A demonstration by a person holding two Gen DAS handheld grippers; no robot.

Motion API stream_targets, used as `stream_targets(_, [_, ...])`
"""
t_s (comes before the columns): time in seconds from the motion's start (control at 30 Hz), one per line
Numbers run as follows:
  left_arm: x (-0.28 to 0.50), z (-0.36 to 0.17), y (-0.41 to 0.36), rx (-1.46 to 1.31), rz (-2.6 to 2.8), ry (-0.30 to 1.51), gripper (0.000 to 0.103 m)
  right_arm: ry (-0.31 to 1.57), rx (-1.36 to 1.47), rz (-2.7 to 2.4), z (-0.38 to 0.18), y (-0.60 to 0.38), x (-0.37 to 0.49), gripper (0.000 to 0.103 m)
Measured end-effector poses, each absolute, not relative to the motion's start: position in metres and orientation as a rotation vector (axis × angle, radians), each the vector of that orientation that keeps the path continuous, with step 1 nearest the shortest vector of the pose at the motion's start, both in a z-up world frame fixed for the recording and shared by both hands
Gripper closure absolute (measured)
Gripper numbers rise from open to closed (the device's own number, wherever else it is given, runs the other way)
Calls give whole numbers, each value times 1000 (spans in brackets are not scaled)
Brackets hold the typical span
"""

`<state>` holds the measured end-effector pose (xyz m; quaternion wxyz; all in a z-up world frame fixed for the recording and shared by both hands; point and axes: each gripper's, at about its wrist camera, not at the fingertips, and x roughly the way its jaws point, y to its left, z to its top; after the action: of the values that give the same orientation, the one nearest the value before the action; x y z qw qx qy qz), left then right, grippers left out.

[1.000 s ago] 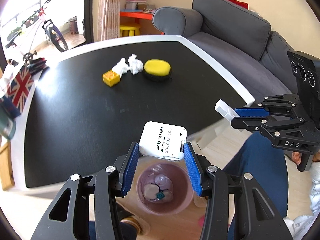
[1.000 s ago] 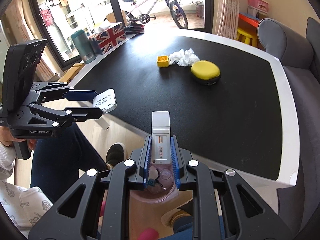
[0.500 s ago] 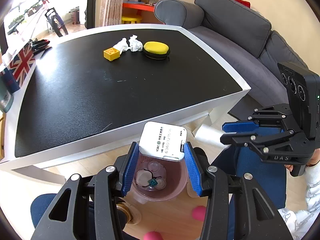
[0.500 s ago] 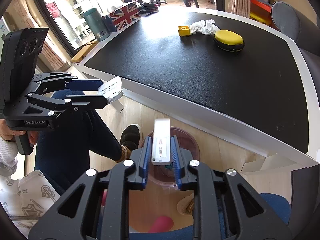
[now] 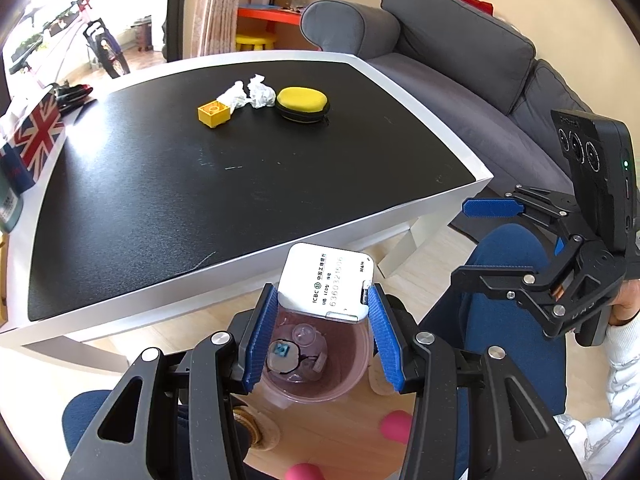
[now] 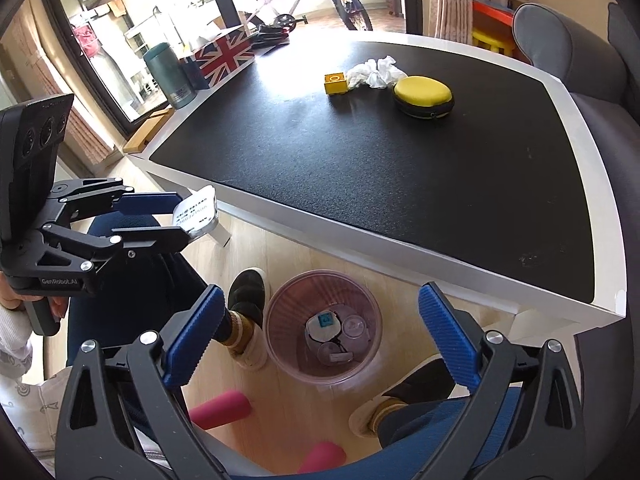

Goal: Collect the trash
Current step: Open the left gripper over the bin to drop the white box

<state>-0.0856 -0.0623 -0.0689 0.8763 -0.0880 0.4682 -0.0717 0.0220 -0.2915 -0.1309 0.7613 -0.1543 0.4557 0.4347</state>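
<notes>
My left gripper (image 5: 322, 334) is shut on a flat white device with printed text (image 5: 326, 282), held above a pink trash bin (image 5: 316, 360) on the floor. It also shows in the right wrist view (image 6: 196, 216). My right gripper (image 6: 320, 336) is open and empty above the same bin (image 6: 322, 328), which holds several small items, among them a slim white stick (image 6: 340, 357). Crumpled white tissue (image 5: 248, 94) lies on the black table (image 5: 200, 184), also in the right wrist view (image 6: 374, 72).
A yellow block (image 5: 214, 114) and a yellow-topped case (image 5: 302, 102) sit by the tissue. A Union Jack box (image 6: 224, 58) and a green flask (image 6: 168, 76) stand at the table's edge. A grey sofa (image 5: 460, 64) is beyond. The person's legs and feet (image 6: 244, 304) flank the bin.
My right gripper opened and the slim white stick it held is gone from it, now lying in the bin. Both grippers stayed over the bin beside the table.
</notes>
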Motion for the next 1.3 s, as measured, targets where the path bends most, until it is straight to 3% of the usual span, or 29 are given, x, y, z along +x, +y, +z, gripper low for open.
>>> stream_targets(0.97, [-77, -77, -75, -173, -188, 1012, 55, 986, -290, 911, -124, -307, 33, 7])
stream_targets(1.0, [-76, -77, -75, -172, -186, 1010, 42, 985, -289, 910, -124, -307, 34, 7])
stream_targets(1.03, [-76, -76, -75, -177, -184, 1003, 21, 985, -288, 908, -124, -308, 34, 7])
stream_targets(1.07, [-77, -75, -74, -185, -180, 987, 12, 984, -286, 906, -123, -309, 35, 7])
stream_targets(1.3, [-75, -74, -69, -192, -139, 984, 8, 986, -283, 903, -124, -310, 36, 7])
